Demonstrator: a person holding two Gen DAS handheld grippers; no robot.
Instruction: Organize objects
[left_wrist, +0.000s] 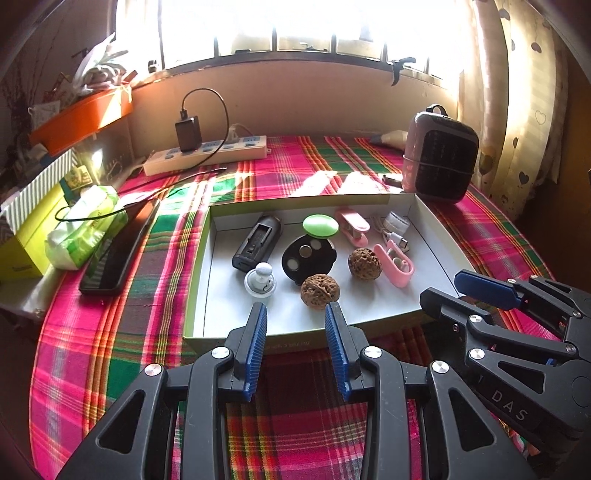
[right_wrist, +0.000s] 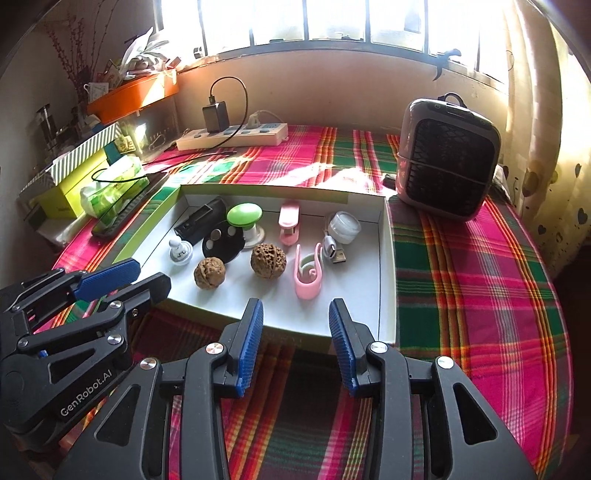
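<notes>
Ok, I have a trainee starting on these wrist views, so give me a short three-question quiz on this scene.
1. True or false: both walnuts lie inside the white box.
2. Multiple choice: what is plugged into the power strip? A) a black charger B) a lamp C) a kettle
3. Fill in: the left gripper and right gripper both stand ____, with nothing between their pads.

Key
1. True: one walnut lies near the front edge and the other walnut beside the pink clip.
2. A, the black charger.
3. open
</notes>
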